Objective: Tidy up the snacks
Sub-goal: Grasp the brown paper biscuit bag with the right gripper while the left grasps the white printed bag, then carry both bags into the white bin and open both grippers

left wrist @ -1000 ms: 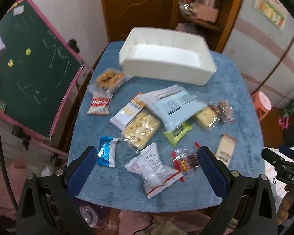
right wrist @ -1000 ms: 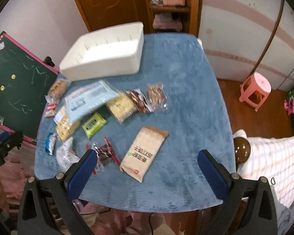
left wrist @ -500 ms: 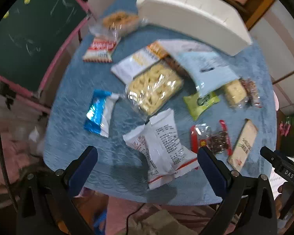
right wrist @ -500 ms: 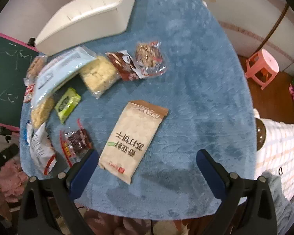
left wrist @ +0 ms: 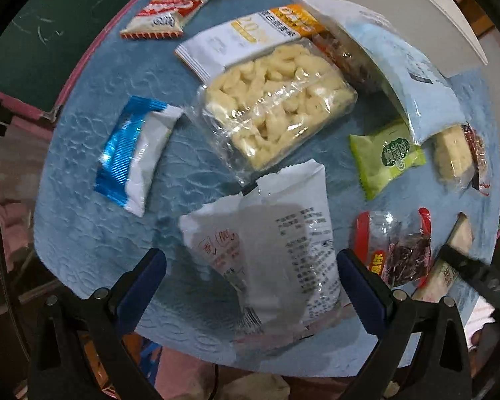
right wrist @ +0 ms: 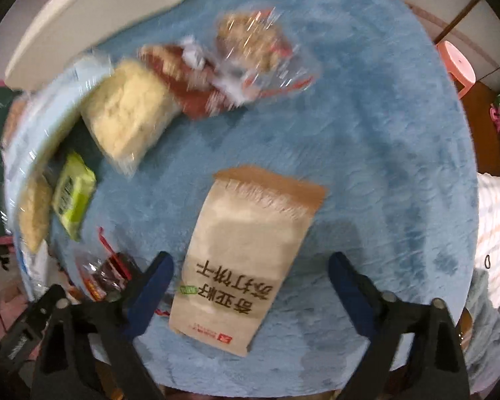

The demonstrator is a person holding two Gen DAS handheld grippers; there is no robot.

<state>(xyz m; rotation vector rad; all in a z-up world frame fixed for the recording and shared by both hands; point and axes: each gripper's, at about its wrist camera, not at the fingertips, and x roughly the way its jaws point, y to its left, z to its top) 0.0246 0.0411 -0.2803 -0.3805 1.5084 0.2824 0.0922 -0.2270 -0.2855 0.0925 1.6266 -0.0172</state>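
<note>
Two tools wide open, holding nothing | left tool over white packet | right tool over tan packet

The white bin is cut off by the top edge in the left wrist view, its inside out of sight. A pale blue pouch covers part of the brown snack packet beneath it. In the right wrist view, motion blur smears the clear-wrapped snacks and the dark red packet; their print is unreadable.
</note>
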